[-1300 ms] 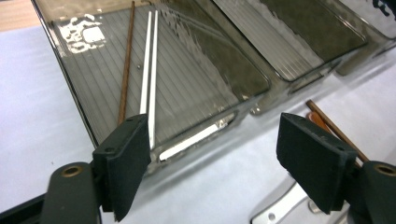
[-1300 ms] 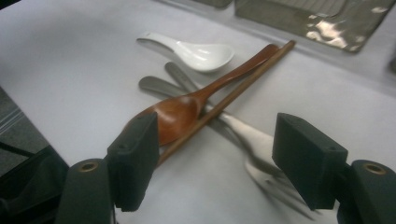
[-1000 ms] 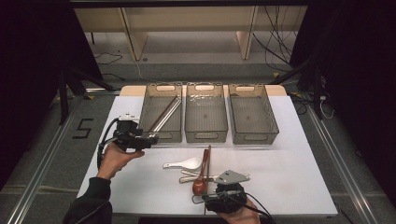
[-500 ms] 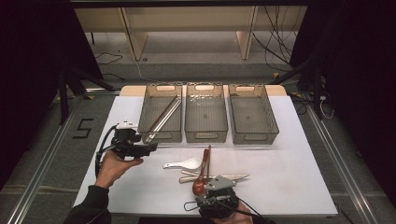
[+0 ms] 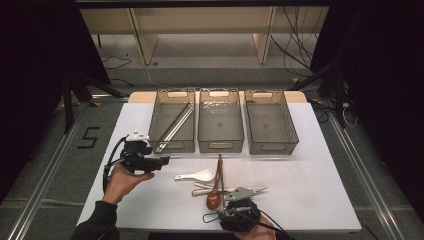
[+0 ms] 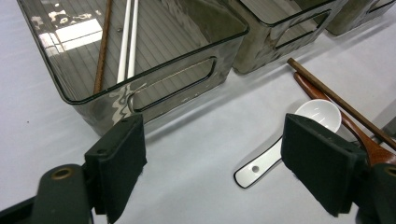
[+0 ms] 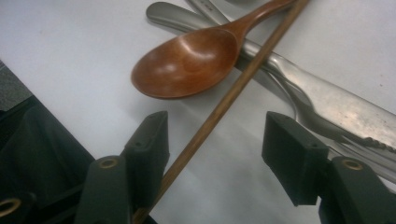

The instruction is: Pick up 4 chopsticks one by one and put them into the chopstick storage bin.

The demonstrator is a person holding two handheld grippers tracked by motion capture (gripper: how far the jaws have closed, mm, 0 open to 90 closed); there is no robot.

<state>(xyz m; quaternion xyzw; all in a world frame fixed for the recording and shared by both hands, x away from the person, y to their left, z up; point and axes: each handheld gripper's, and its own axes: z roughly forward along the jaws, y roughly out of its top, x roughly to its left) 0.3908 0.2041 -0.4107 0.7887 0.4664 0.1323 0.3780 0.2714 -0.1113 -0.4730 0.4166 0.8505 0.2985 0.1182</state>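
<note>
The right gripper (image 7: pixel 212 154) sits low at the near edge of the table (image 5: pixel 310 200); its jaws have just been closing, with a brown chopstick (image 7: pixel 224 105) running between them, close against one jaw but not yet pinched; the chopstick crosses a wooden spoon (image 7: pixel 187 65) and a metal knife (image 7: pixel 336 105); the left gripper (image 6: pixel 212 163) stands wide open and empty, near the left bin (image 6: pixel 154 65); a white spoon (image 6: pixel 289 140) lies just ahead of it.

Dim room, overhead light on white table (image 5: pixel 310 165); glare on bins (image 6: pixel 140 56); near jaws blurred
</note>
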